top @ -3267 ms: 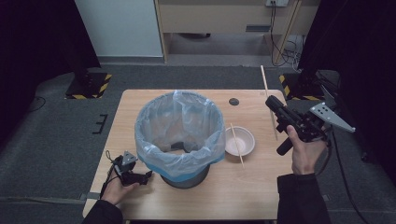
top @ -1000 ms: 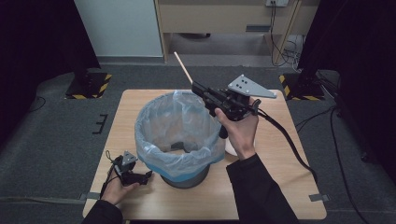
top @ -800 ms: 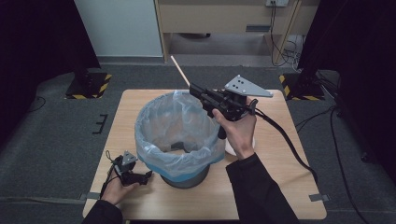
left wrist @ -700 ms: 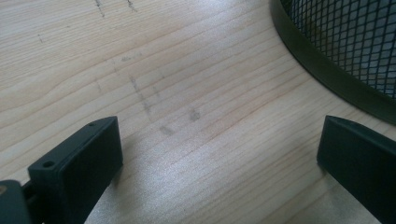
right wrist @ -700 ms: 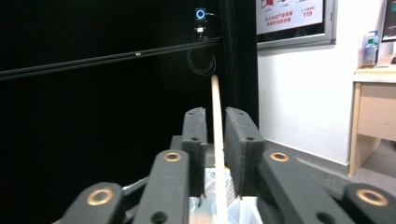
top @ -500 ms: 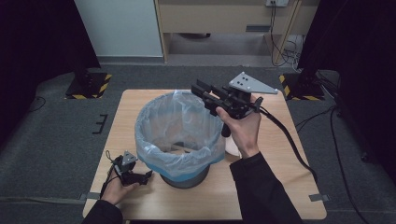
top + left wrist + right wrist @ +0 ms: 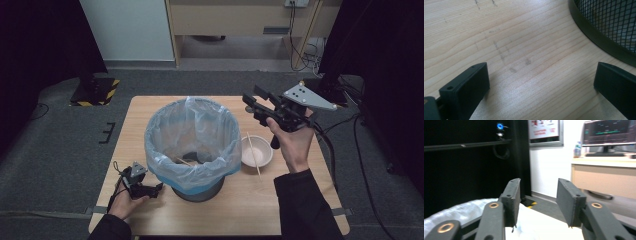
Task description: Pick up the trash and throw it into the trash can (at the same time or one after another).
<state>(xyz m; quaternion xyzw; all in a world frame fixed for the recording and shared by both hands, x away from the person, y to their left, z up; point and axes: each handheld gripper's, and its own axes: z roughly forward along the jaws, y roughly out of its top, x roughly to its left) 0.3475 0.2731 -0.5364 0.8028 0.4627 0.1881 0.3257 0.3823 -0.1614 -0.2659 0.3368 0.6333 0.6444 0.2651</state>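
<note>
Above the lined bin, empty right claw apart; left claw apart too

Right gripper raised, fingers parted, empty; left gripper low, fingers wide.

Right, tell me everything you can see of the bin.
The bin is a round, dark wire-mesh basket with a solid band at its base, standing upright near the table's middle. A pale blue, see-through bag lines it and folds out over the rim. Inside lie a chopstick and something dark. A bowl sits just beside it; the open left gripper rests near its base, apart.
</note>
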